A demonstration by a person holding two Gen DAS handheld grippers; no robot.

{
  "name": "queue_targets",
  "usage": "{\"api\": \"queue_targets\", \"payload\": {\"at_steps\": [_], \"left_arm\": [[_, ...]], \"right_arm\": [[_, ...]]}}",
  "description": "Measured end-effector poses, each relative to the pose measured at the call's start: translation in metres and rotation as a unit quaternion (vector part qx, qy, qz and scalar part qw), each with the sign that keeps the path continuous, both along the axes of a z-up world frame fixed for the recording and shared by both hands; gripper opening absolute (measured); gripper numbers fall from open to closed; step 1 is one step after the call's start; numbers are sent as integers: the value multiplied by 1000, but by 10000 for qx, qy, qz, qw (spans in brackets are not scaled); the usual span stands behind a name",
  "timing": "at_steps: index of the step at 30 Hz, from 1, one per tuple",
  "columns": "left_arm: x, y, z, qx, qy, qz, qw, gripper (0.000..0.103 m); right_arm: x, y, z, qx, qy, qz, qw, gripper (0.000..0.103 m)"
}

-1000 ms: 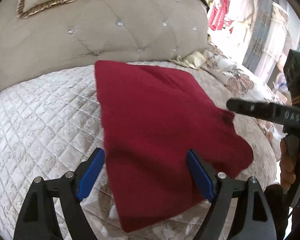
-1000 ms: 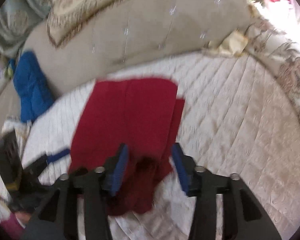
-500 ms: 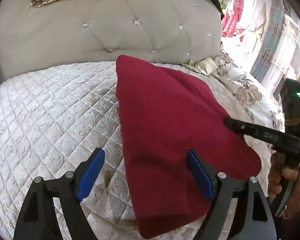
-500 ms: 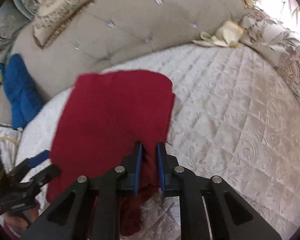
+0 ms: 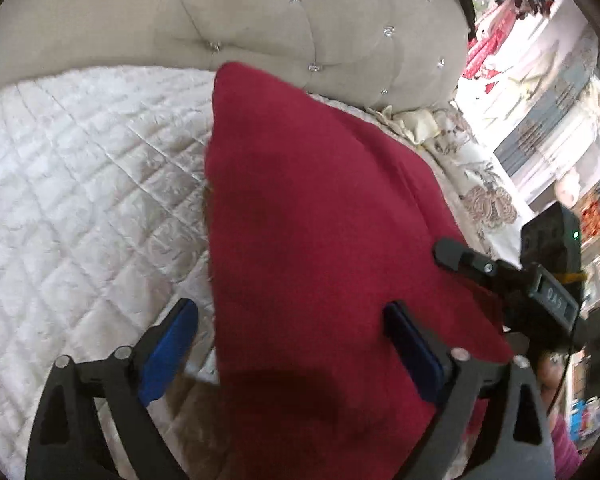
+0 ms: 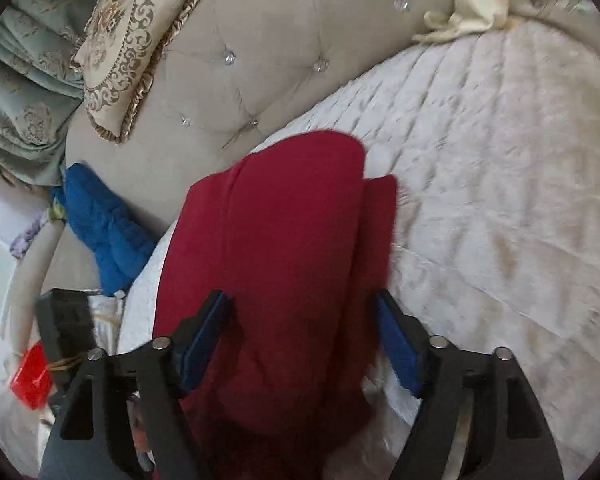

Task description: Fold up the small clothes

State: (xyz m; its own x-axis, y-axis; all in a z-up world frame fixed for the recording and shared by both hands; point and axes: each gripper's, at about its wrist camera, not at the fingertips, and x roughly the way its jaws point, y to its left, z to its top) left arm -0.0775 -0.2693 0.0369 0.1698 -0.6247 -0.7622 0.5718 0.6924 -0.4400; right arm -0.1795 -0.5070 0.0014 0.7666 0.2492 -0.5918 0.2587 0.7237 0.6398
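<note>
A dark red garment (image 5: 320, 232) lies folded on the white quilted bed (image 5: 80, 184), its far corner near the tufted headboard. My left gripper (image 5: 296, 352) is open, its blue pads either side of the garment's near edge, just above it. The right gripper's black finger (image 5: 476, 264) shows at the garment's right side in the left wrist view. In the right wrist view the red garment (image 6: 292, 248) fills the middle, with a folded layer showing along its right edge. My right gripper (image 6: 304, 340) is open and straddles the garment's near end.
A beige tufted headboard (image 6: 260, 40) rises behind the bed, with an ornate cushion (image 6: 132, 40) on top. A blue garment (image 6: 100, 224) lies at the bed's left edge. A cream cloth (image 6: 472, 16) lies at the far right. The quilted bed (image 6: 500, 200) extends right.
The right gripper was shut on the red garment's near edge half a second ago and has opened. The left gripper moved closer over the garment and stayed open.
</note>
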Motion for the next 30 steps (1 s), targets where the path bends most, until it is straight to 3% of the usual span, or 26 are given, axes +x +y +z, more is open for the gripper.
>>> {"api": "queue_targets", "payload": {"at_steps": [2,3,4,7,9,14,17,19,21,23,26,27,30], "left_arm": [[2,-3,-3,-87,54,14,9999,100],[1,-4,-2,-105,20,-12,9999,95],[-1,-5,-1,-120,-14,-73,9999,88],[-11,-3,12,2,-218,-122,9997,71],[-19,6,29,-47,-264,-174,9995,59],[-48,48,61,91,-291,-34,9995,59],[-67,76,57,474,-183,174,9986,59],[-73,85,46,575,-118,290,9979,60],[-78,92,32,681,-202,583,9958,74],[-82,98,31,621,-331,710,9950,75],[-88,104,47,692,-782,889,9906,80],[-90,108,50,672,-902,961,9890,84],[-95,121,62,542,-1184,1218,9840,91]], "right_arm": [[6,2,-1,-137,-12,39,9999,59],[9,4,1,-226,-6,92,9997,53],[11,7,3,-306,-3,153,9994,36],[8,15,13,-455,-63,154,9988,21],[6,20,24,-441,-164,214,9987,19],[-7,51,58,-293,-466,707,9960,18],[-7,76,51,-37,-178,947,9953,21],[-2,88,32,-6,180,959,9952,29],[2,97,19,-438,673,804,9935,30],[-6,100,26,-717,624,714,9929,30],[-34,110,62,-1646,453,500,9841,30],[-45,119,75,-1818,299,659,9807,27],[-61,144,95,-1878,-93,1027,9768,3]]}}
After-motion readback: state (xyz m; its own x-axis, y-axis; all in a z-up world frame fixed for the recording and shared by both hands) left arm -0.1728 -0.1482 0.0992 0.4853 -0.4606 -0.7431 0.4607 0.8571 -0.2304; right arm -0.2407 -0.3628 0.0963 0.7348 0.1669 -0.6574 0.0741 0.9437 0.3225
